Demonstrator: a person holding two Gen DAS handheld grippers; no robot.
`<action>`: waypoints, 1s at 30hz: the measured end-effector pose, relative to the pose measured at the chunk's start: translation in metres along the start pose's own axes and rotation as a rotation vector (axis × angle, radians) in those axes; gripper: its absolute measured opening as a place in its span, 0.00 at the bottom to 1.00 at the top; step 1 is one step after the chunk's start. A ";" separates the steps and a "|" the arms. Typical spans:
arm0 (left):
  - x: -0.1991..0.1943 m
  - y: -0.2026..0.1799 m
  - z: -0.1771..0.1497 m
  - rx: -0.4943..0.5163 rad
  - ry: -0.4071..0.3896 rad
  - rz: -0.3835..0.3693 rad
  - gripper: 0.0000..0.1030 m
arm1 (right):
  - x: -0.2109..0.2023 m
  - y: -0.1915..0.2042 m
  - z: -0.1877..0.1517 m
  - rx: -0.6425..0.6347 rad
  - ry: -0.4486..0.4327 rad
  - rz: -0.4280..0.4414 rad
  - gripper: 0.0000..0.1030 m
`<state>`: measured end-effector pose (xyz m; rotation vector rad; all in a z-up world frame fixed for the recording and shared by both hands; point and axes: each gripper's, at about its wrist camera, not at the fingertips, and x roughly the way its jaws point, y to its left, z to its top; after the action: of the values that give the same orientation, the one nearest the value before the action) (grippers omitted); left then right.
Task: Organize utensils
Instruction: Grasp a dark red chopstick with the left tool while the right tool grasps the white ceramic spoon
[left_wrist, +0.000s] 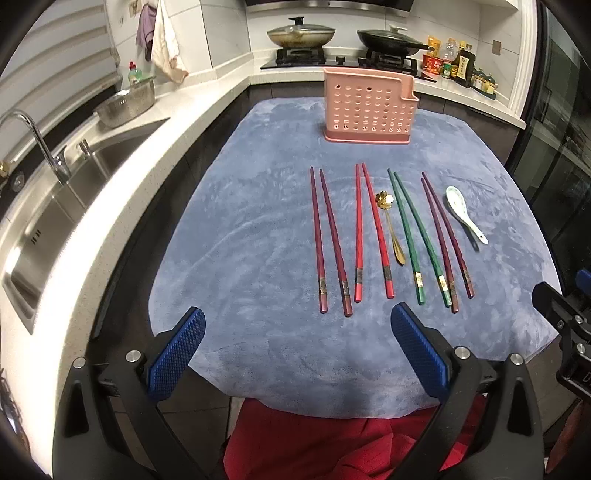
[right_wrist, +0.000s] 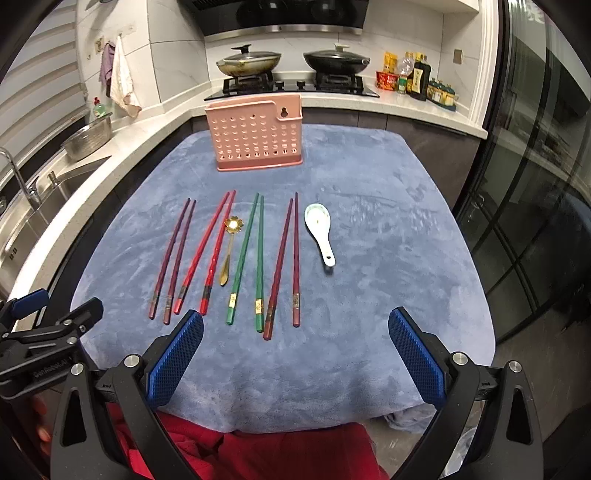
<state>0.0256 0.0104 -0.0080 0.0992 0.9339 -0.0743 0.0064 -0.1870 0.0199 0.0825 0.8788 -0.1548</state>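
Note:
Several chopstick pairs lie side by side on a blue cloth (left_wrist: 258, 229): maroon (left_wrist: 328, 240), red (left_wrist: 369, 232), green (left_wrist: 413, 236) and purple (left_wrist: 447, 236). A gold flower spoon (left_wrist: 389, 225) lies between red and green. A white ceramic spoon (left_wrist: 463, 212) lies at the right. A pink perforated utensil holder (left_wrist: 367, 107) stands upright behind them. My left gripper (left_wrist: 297, 325) is open and empty, just short of the handle ends. In the right wrist view, my right gripper (right_wrist: 295, 328) is open and empty before the chopsticks (right_wrist: 258, 258), spoon (right_wrist: 319, 229) and holder (right_wrist: 255, 134).
A steel sink (left_wrist: 44, 221) and faucet (left_wrist: 37, 144) lie left of the table. A colander (left_wrist: 127, 101) sits on the counter. Two lidded pans (left_wrist: 301, 33) stand on the stove behind, sauce bottles (left_wrist: 458, 61) at the right. Red fabric (left_wrist: 314, 443) hangs below the cloth's near edge.

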 end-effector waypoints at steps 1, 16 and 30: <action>0.004 0.001 0.001 -0.005 0.006 -0.001 0.93 | 0.003 -0.001 0.001 0.004 0.005 -0.003 0.93; 0.102 0.013 0.010 -0.047 0.193 -0.038 0.75 | 0.050 -0.017 0.016 0.043 0.069 -0.030 0.93; 0.138 0.008 0.013 -0.038 0.272 -0.089 0.51 | 0.112 -0.040 0.043 0.120 0.128 0.030 0.82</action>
<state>0.1186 0.0141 -0.1115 0.0321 1.2105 -0.1275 0.1025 -0.2440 -0.0395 0.2190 0.9949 -0.1757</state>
